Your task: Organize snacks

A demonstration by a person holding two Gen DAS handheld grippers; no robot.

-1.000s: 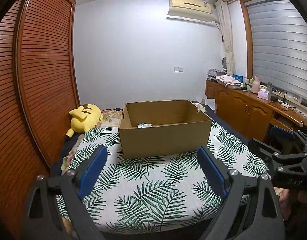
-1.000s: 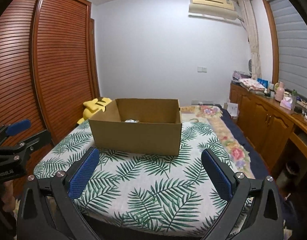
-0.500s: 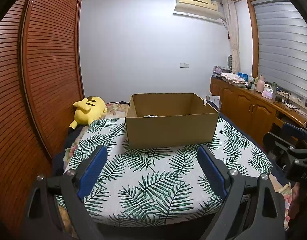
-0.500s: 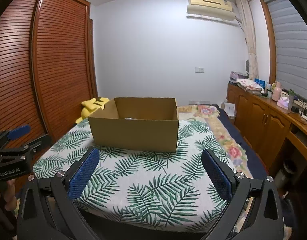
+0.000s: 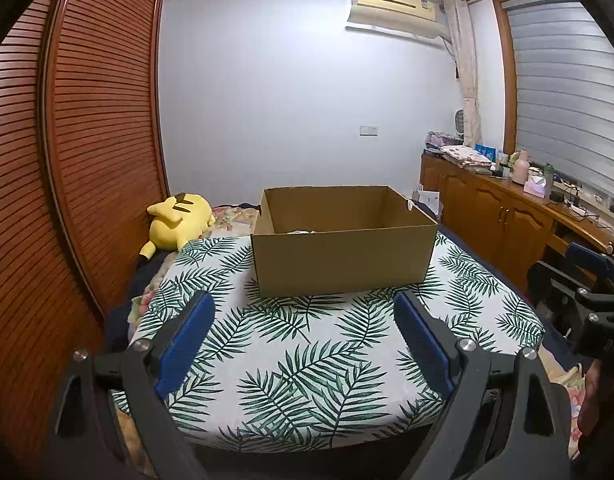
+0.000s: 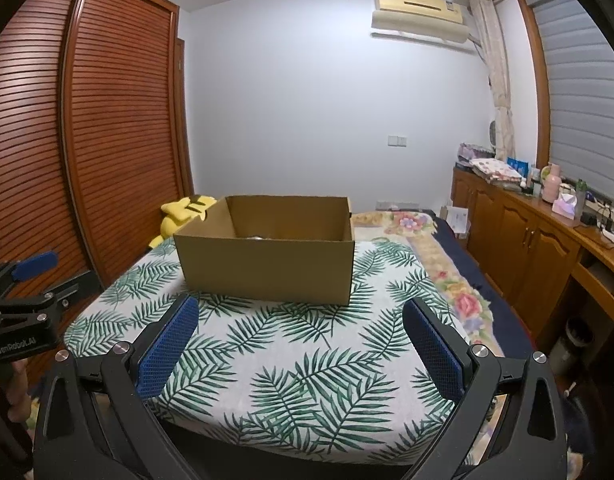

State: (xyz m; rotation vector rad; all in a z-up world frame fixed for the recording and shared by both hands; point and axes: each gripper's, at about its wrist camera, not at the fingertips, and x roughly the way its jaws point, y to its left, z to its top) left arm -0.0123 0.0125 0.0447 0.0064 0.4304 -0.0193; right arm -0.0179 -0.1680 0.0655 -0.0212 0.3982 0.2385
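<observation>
While fingers (image 5: 423,340) gape, box (image 5: 343,258) sits beyond.

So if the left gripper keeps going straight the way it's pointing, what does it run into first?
Probably the leaf-print cover, since the left gripper, open and empty, tilts slightly downward. If it clears that, the near wall of the cardboard box comes next. Depth is hard to judge.

The box (image 5: 343,260) wall hides most of what lies inside; only a pale scrap (image 5: 301,231) peeks out, too small to tell.
</observation>
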